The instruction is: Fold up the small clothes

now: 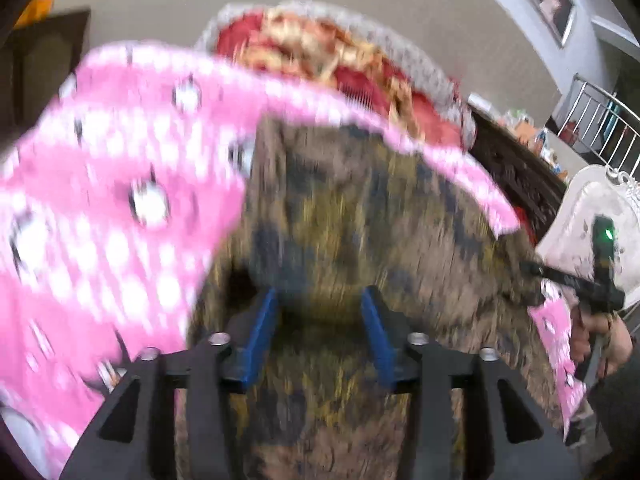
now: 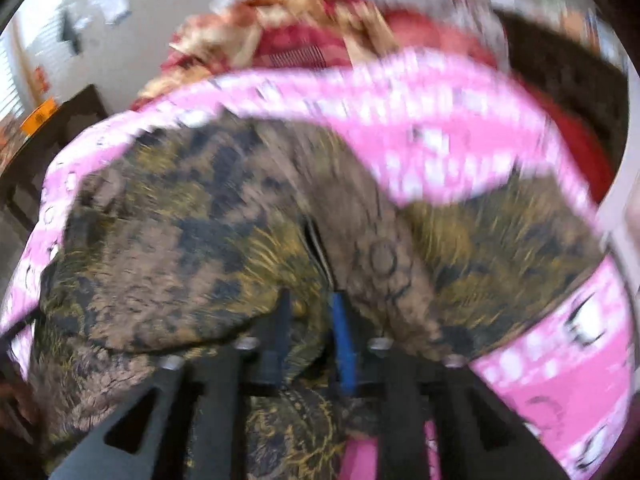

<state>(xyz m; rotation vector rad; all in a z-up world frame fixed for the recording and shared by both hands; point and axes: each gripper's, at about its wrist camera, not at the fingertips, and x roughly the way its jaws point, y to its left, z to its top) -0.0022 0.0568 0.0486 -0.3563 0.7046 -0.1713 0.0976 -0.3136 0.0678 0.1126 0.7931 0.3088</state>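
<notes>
One pink dotted garment (image 1: 112, 200) arcs from nine to three o'clock above one brown patterned cloth (image 1: 340, 208). The left gripper (image 1: 318, 340) gapes, grasping nothing. The right gripper (image 2: 314, 336) clenches the brown patterned cloth's fold, its two fingers nearly together.

- We see a brown and yellow patterned cover (image 1: 340, 208) as the surface under everything.
- On it lies a pink dotted cloth (image 1: 100, 200), blurred.
- Behind it sits a red and gold blanket (image 1: 320, 48).

Garment (image 1: 100, 200) draped over patterned cloth (image 1: 340, 208)
</notes>
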